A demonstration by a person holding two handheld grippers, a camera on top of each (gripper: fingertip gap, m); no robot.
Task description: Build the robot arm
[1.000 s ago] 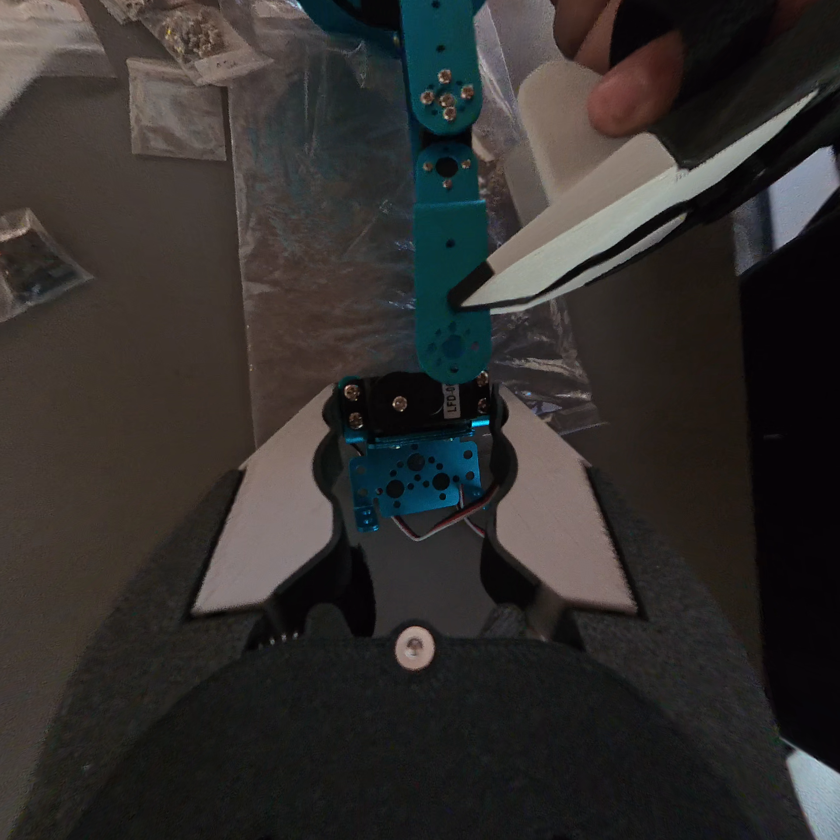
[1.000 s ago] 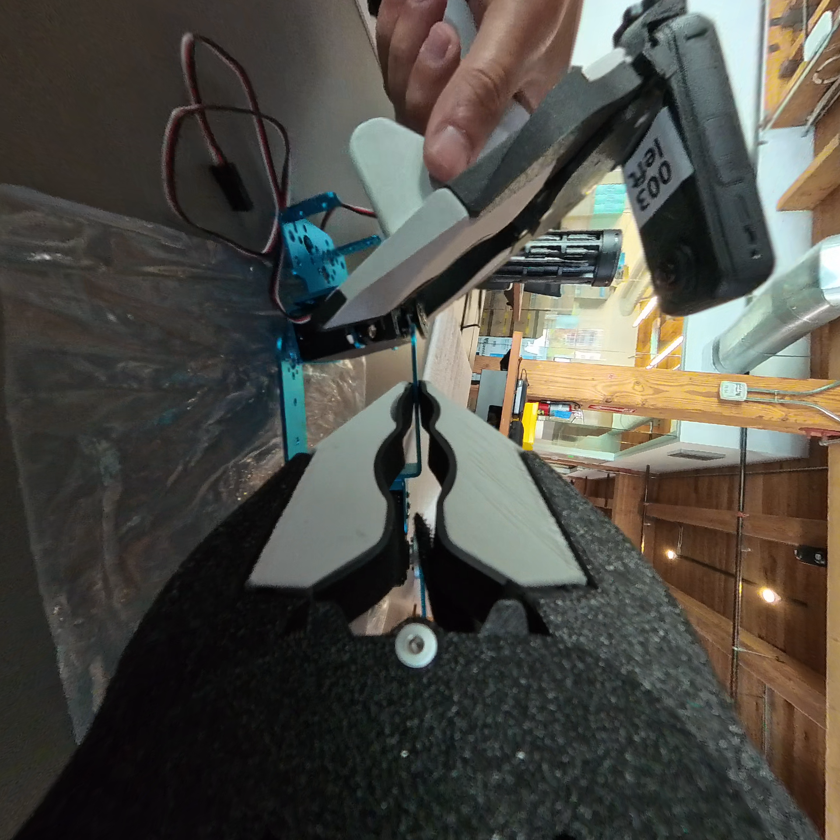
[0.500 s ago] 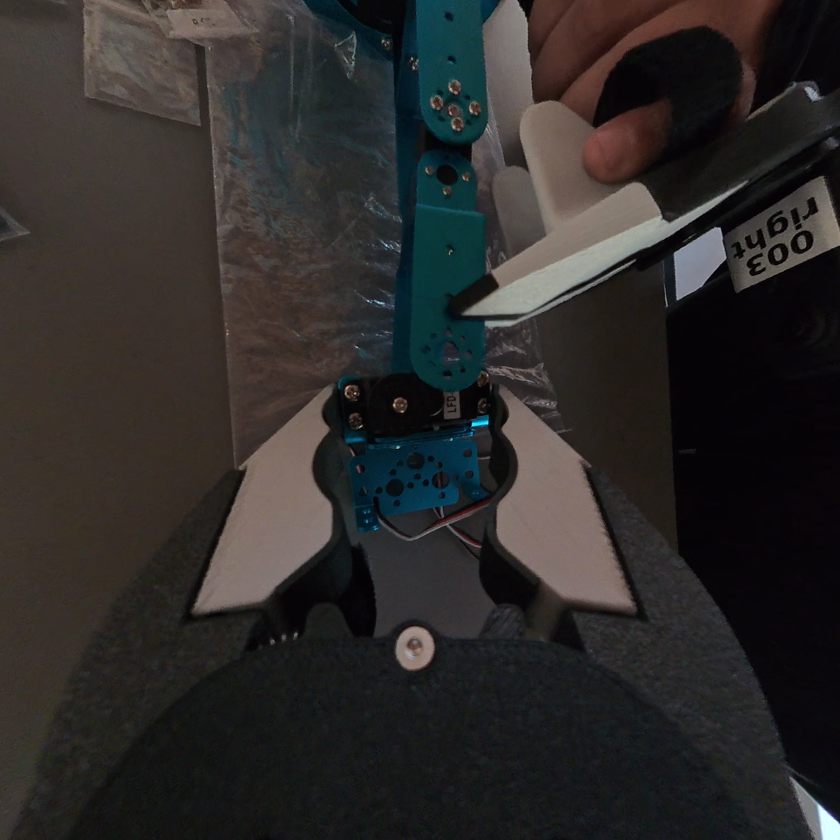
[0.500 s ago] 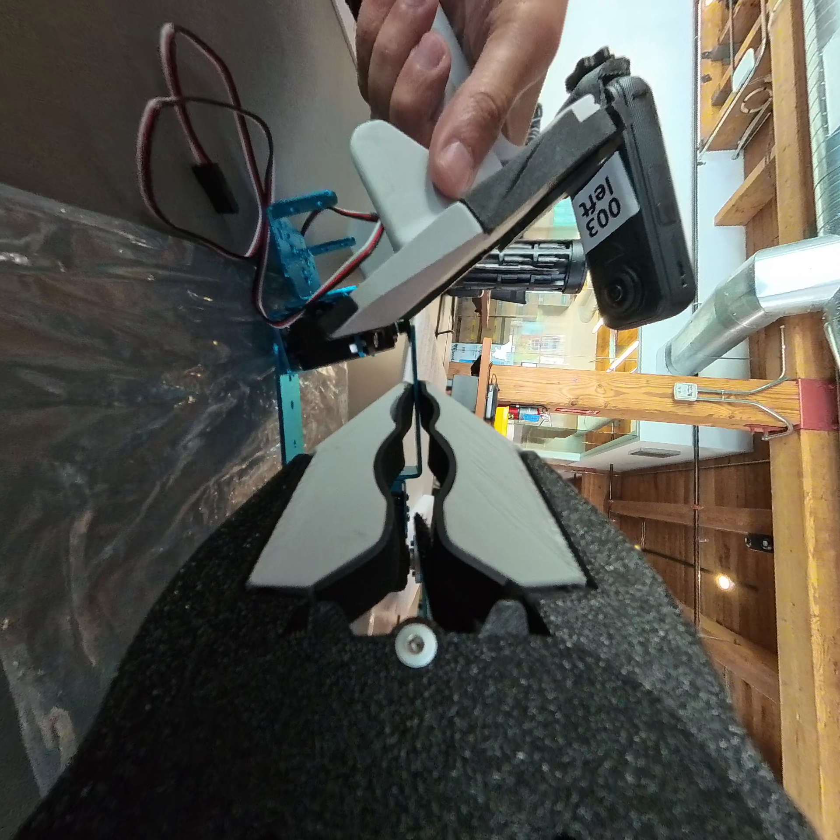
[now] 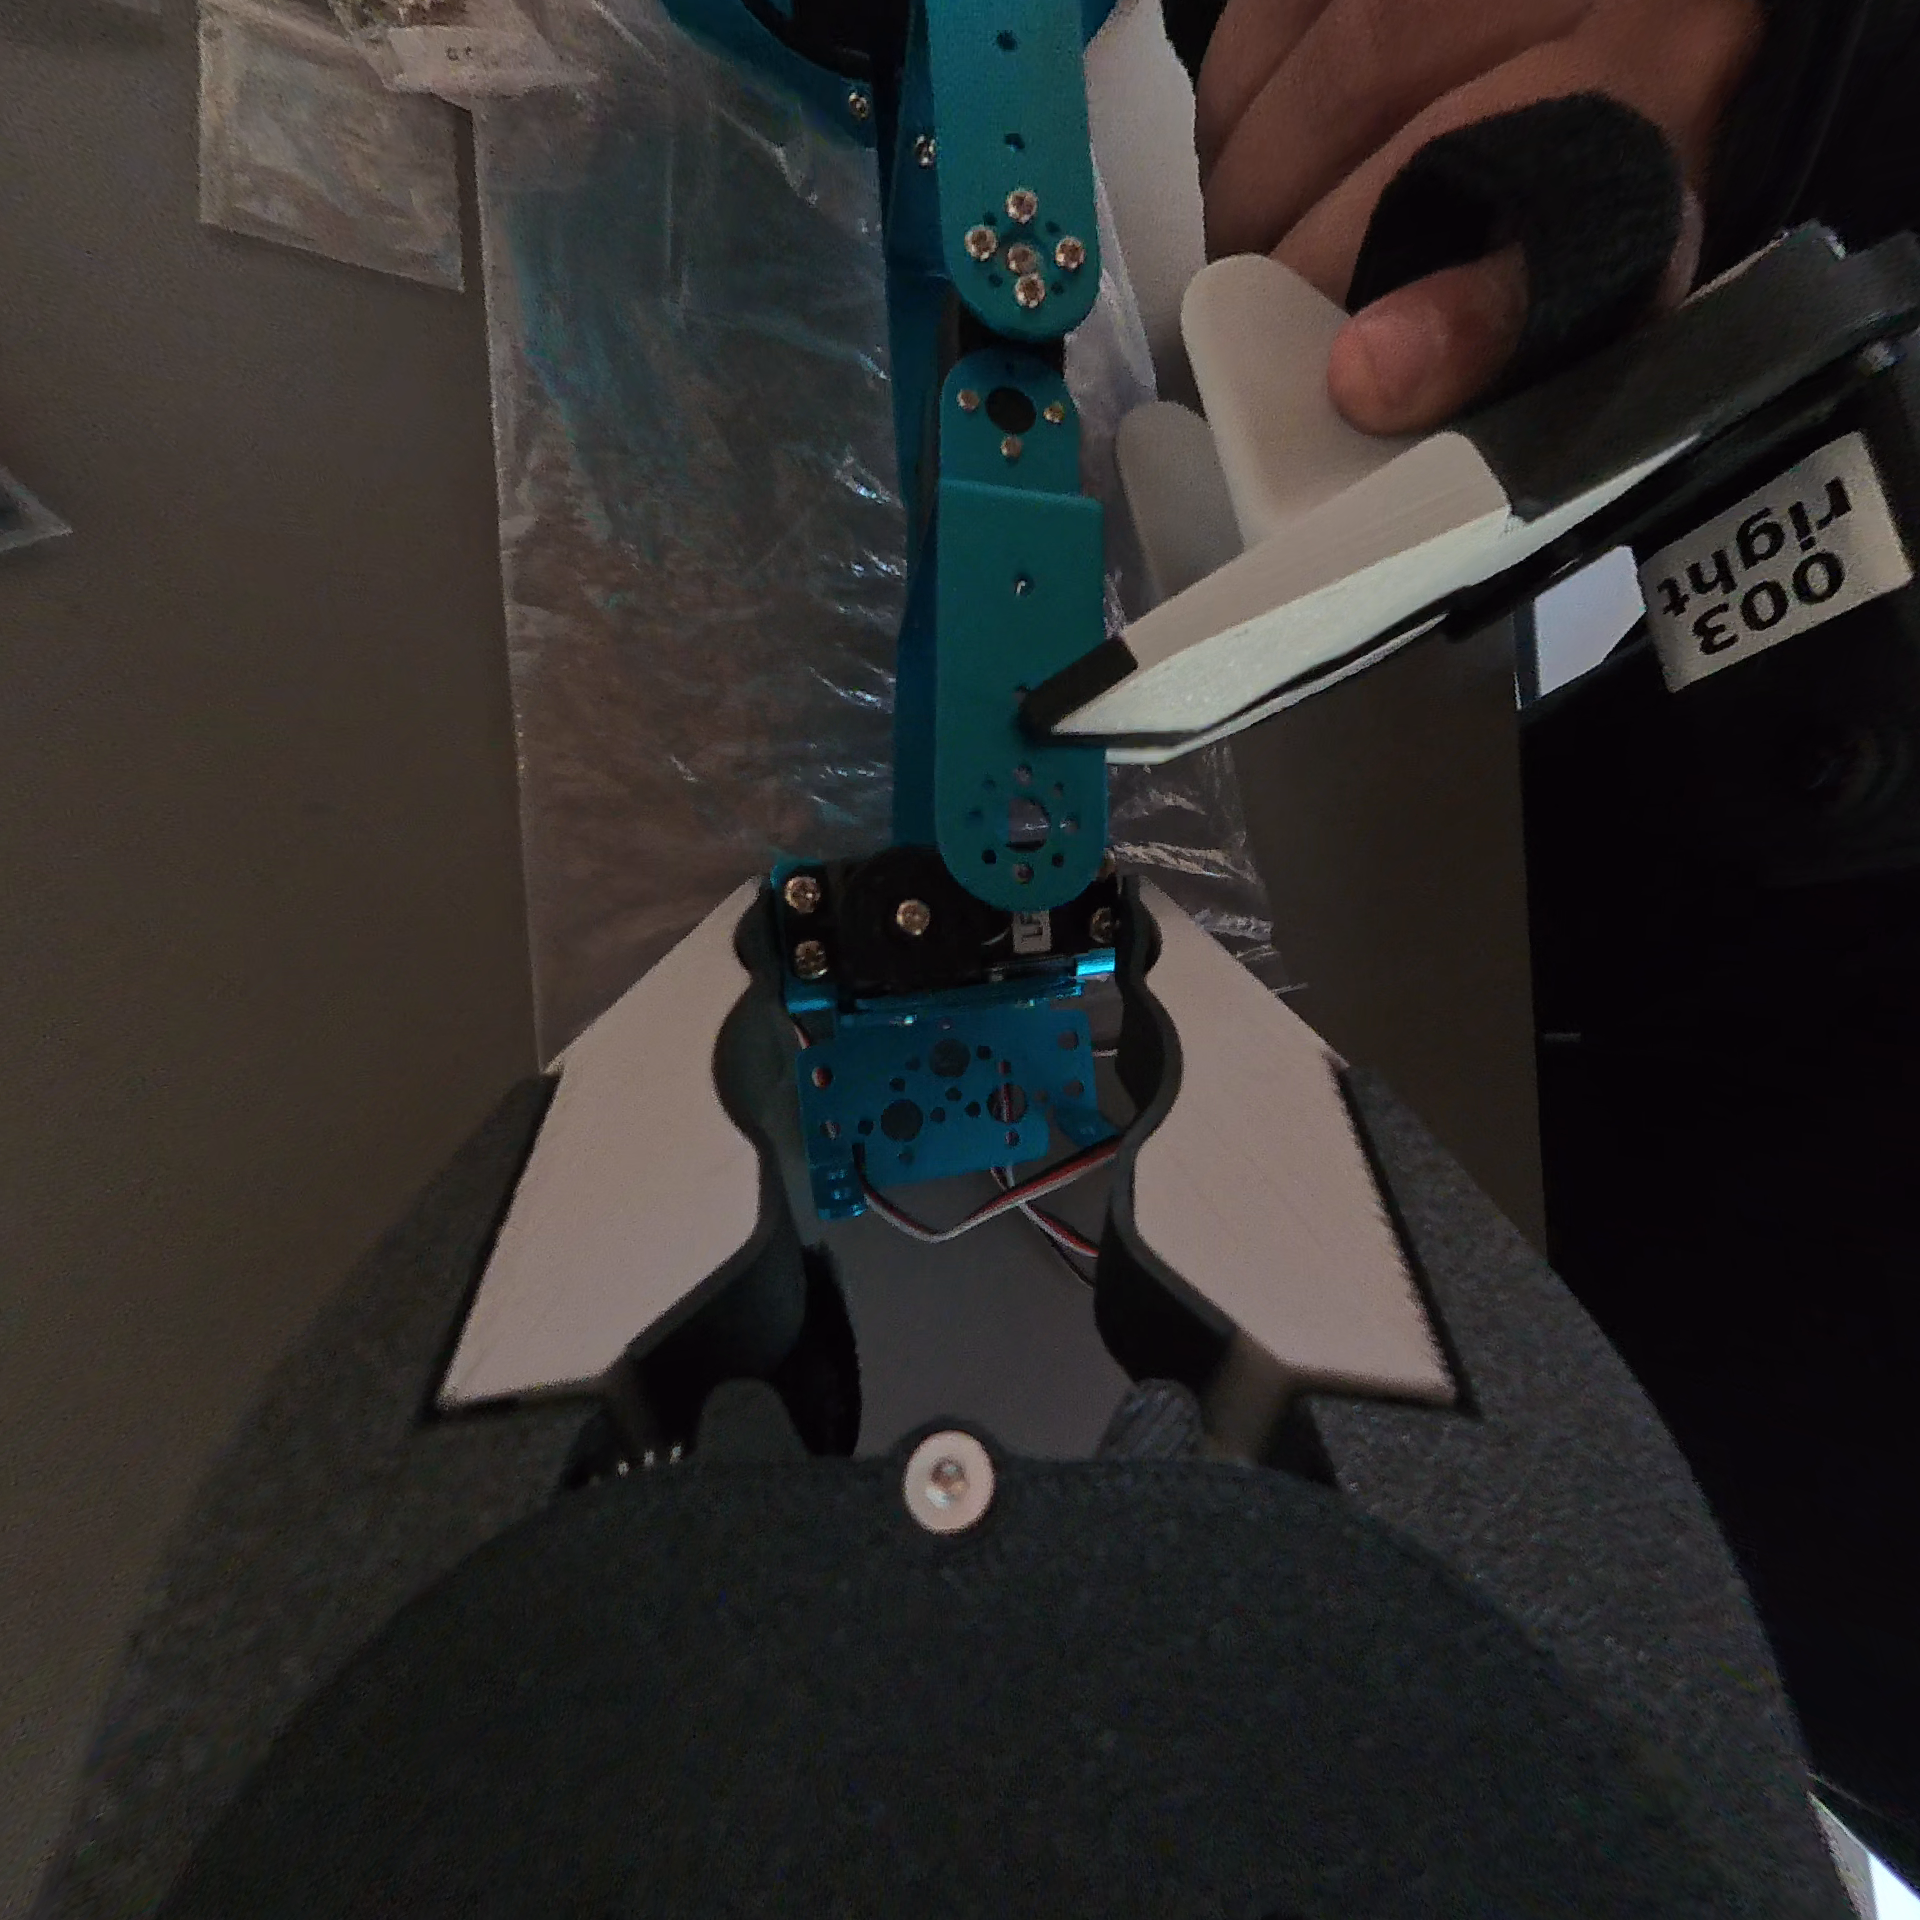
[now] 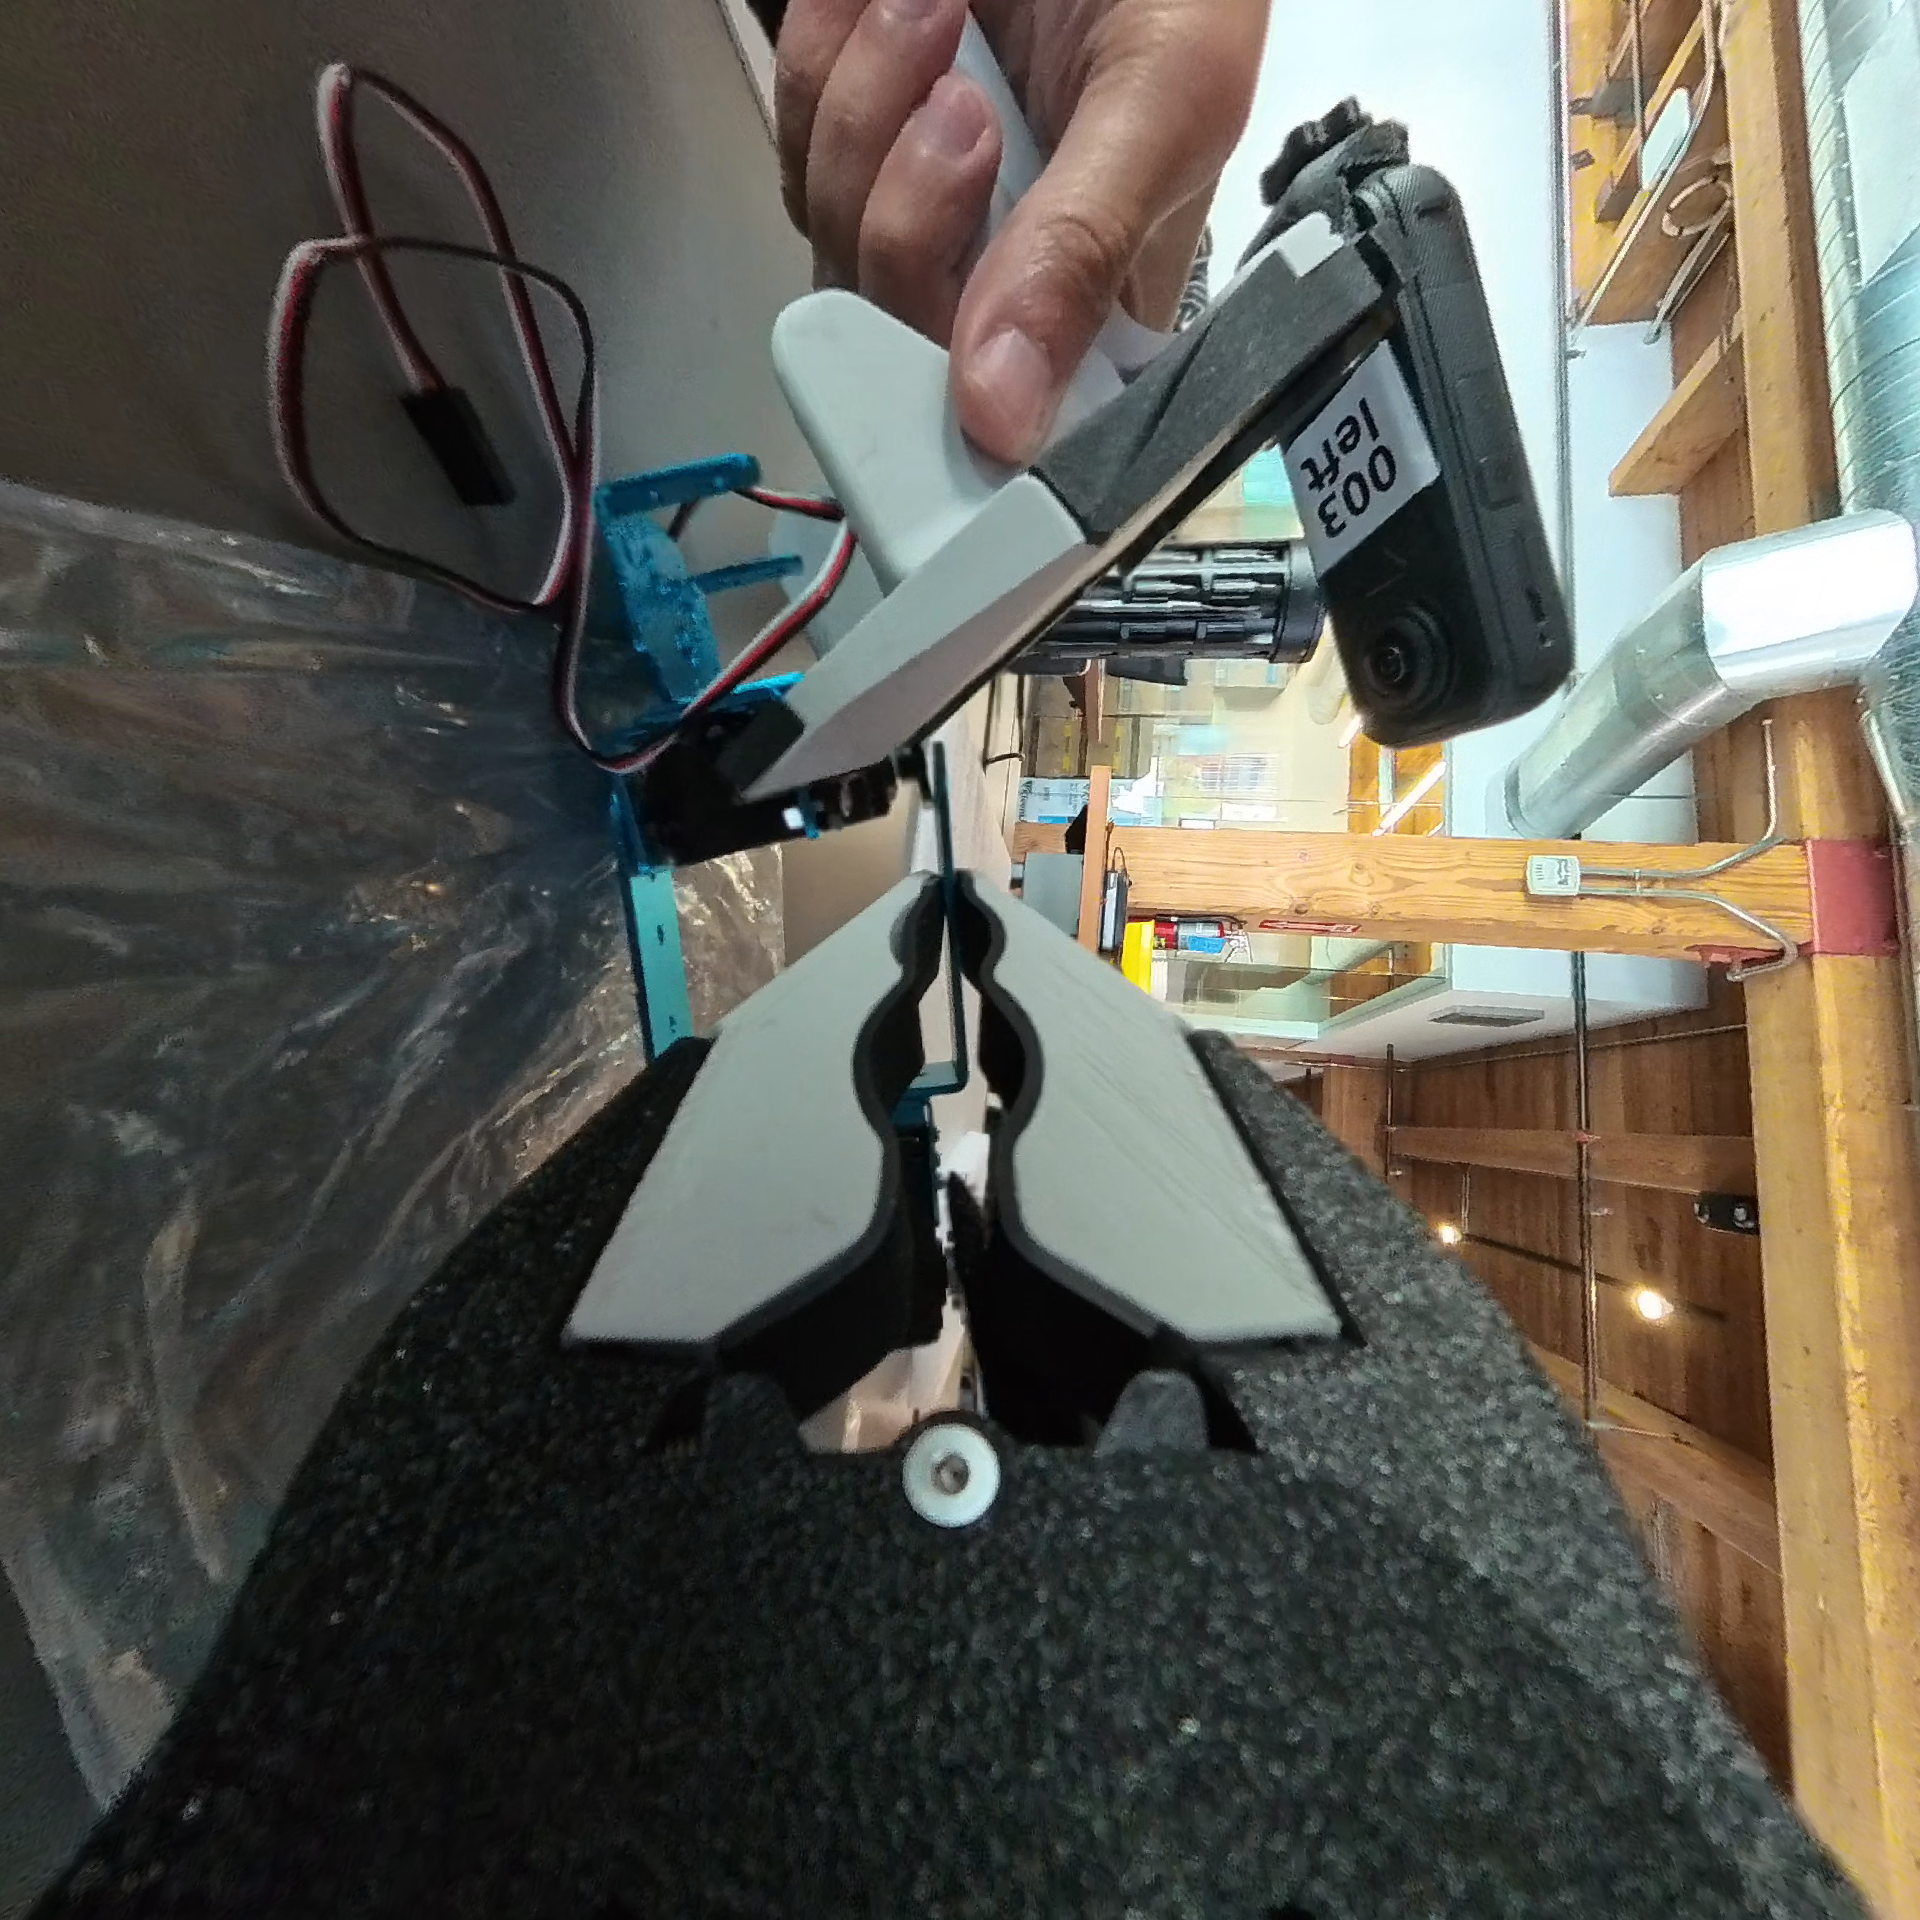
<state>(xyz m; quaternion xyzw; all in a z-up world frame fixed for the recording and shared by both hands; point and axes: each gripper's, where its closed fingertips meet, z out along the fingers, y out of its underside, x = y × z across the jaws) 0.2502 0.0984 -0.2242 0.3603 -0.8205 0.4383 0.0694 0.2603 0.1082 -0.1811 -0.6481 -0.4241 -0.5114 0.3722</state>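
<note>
Grey tabletop (image 5: pixel 260 831) lay beneath a crinkled clear plastic sheet (image 5: pixel 707 520), with wooden beams (image 6: pixel 1455 894) and a metal duct (image 6: pixel 1714 644) behind in the right wrist view. Above the sheet, a blue metal servo-bracket assembly was held between both tools. The left gripper (image 5: pixel 951 940) was clamped on the black servo (image 5: pixel 914 935) at the assembly's end, its fingers pressing the servo's sides, with a perforated blue mounting plate (image 5: pixel 945 1112) just behind. The right gripper (image 6: pixel 948 883) was closed on the thin edge of the long blue bracket arm (image 5: pixel 1013 665). A red, white and black servo lead (image 6: pixel 436 343) looped away to a small black plug (image 6: pixel 457 447).
</note>
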